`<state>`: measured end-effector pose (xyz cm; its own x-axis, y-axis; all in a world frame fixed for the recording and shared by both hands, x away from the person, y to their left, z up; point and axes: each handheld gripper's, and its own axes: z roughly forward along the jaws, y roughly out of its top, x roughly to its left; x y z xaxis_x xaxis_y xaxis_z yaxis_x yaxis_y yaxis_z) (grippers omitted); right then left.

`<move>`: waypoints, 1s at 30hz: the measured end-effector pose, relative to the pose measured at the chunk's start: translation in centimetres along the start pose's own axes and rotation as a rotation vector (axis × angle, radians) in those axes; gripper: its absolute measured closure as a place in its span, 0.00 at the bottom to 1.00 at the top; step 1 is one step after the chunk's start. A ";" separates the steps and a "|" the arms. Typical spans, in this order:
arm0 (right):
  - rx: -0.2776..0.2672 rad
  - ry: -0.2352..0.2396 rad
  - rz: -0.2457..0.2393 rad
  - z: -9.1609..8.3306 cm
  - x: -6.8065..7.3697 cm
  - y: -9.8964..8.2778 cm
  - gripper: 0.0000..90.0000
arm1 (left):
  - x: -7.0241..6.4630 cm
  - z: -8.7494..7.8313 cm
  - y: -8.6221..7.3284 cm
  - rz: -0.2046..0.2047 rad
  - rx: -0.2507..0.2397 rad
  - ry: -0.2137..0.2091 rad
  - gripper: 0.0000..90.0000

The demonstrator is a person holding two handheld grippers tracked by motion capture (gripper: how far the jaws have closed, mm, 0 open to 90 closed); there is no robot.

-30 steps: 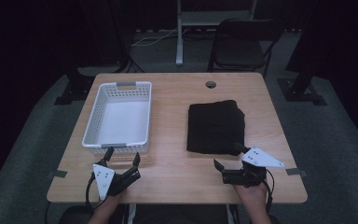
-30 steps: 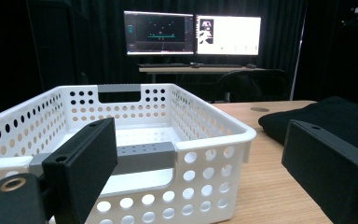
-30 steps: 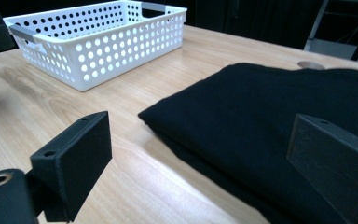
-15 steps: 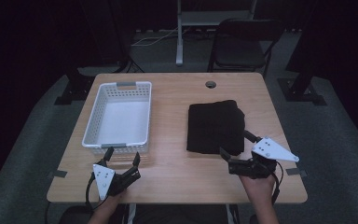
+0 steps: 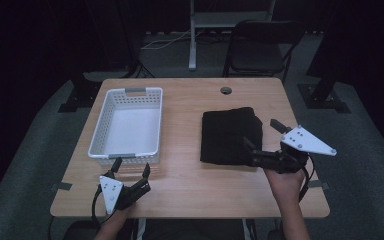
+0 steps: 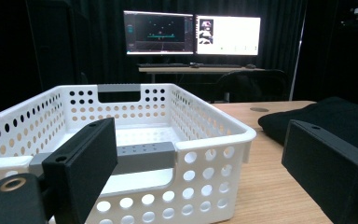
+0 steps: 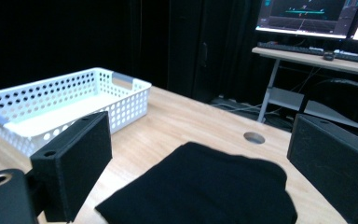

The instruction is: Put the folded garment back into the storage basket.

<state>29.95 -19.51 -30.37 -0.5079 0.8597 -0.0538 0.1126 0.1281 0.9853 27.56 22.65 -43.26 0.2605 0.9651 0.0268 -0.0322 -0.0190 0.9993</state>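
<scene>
The right gripper (image 5: pixel 263 141) has swung toward the folded black cloth (image 5: pixel 230 135), jaws spread; left gripper (image 5: pixel 131 171) spread, idle; grip the cloth's edge squarely.

The high view was dim and soft, with only the wooden table (image 5: pixel 190 172) catching light from above — the floor and the upper frame sank into near black. The white basket (image 5: pixel 128 125) was the brightest thing, without glare. In the left gripper view two monitors (image 6: pixel 193 33) glowed at upper centre, the right one blown out to white. The near jaws at the bottom edges of both gripper views were blurred, and the black cloth (image 7: pixel 200 193) showed little detail.
</scene>
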 end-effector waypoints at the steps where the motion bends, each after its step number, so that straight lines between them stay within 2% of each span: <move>1: -0.005 -0.005 0.000 0.1 -0.2 0.2 0.07 | 0.0 0.0 0.0 0.001 0.000 0.000 0.13; 6: 0.006 -0.030 0.017 0.8 -1.3 0.9 0.07 | 0.0 0.0 0.0 0.001 0.000 0.001 0.13; 11: 0.051 -0.060 -0.009 2.2 -2.4 1.2 0.07 | 0.0 0.0 0.0 0.003 0.000 0.001 0.13; 18: 0.089 -0.055 0.073 4.0 -4.5 0.6 0.07 | 0.0 0.0 0.0 0.003 0.001 0.001 0.13; 22: 0.122 -0.094 0.086 5.1 -5.5 -0.3 0.07 | 0.0 0.0 0.0 0.003 0.000 0.000 0.13; 30: 0.213 -0.109 0.138 7.5 -7.1 -2.0 0.07 | 0.0 0.0 0.0 0.002 -0.001 -0.001 0.13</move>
<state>39.70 -22.14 -33.17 -0.3820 0.9228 0.0504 0.3573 0.0971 0.9289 27.52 22.68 -43.26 0.2615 0.9648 0.0289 -0.0338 -0.0208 0.9992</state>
